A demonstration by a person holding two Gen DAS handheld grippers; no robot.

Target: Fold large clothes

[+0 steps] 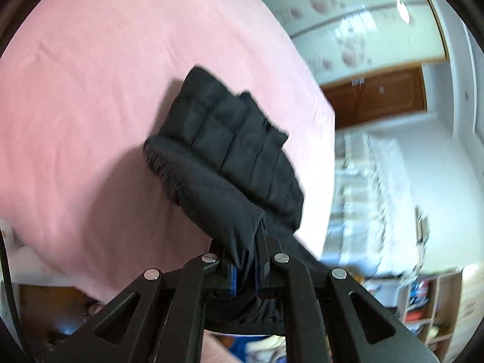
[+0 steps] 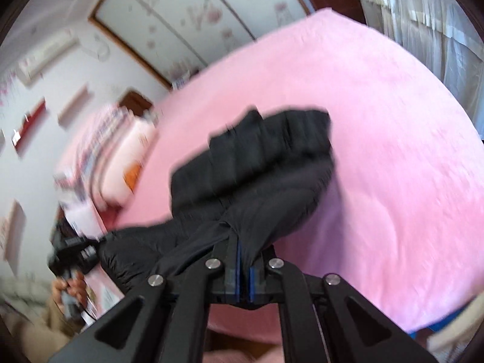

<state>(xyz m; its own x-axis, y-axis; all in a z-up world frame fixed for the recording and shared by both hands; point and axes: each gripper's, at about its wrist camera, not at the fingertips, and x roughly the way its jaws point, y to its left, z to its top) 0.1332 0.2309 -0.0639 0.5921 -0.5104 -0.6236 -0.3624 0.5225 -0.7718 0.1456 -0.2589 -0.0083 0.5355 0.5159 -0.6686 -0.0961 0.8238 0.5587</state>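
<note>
The fingers (image 1: 231, 275) of the left gripper (image 1: 245, 272) are clamped on a bunched fold of the black quilted jacket (image 1: 230, 148), and the right gripper (image 2: 244, 275) pinches another edge of the same garment (image 2: 257, 163) between its blue-edged pads. The jacket hangs from both grips above the pink bedsheet (image 1: 90, 90), its puffy panels drooping away from the jaws. In the right wrist view, a hand (image 2: 68, 287) grips the other tool's handle at lower left, and pillows (image 2: 121, 163) lie at the bed's far end.

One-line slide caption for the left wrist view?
Left gripper shut on black quilted puffer jacket, above pink bedsheet.
</note>
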